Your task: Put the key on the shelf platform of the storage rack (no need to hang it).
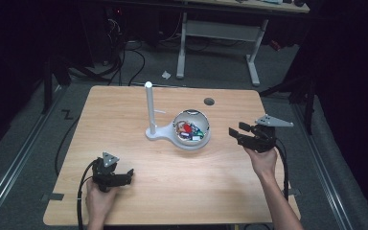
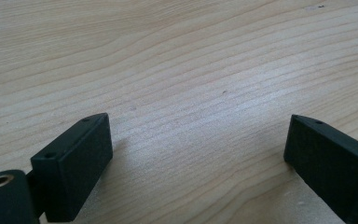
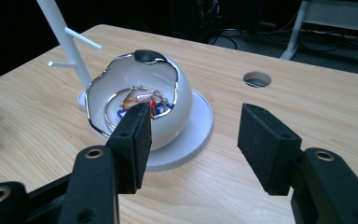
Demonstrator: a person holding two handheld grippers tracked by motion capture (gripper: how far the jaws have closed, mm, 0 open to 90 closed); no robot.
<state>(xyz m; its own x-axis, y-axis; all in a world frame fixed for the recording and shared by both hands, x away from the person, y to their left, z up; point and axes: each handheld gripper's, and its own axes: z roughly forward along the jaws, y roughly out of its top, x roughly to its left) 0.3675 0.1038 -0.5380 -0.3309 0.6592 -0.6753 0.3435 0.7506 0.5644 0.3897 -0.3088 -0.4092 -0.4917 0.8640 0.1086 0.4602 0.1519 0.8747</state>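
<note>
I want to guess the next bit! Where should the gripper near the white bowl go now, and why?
Probably a little closer to the white bowl, reaching over its rim. The right gripper points at it with jaws open and nothing between them, yet stays apart from the bowl. The colourful small pieces lie inside, so it must come nearer before it can grasp any.

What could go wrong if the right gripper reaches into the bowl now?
The bowl is round and sits on a light stand; a push from the right gripper may tip it. The thin post stands close and may be knocked. The small things inside lie tangled, so several may lift together.
</note>
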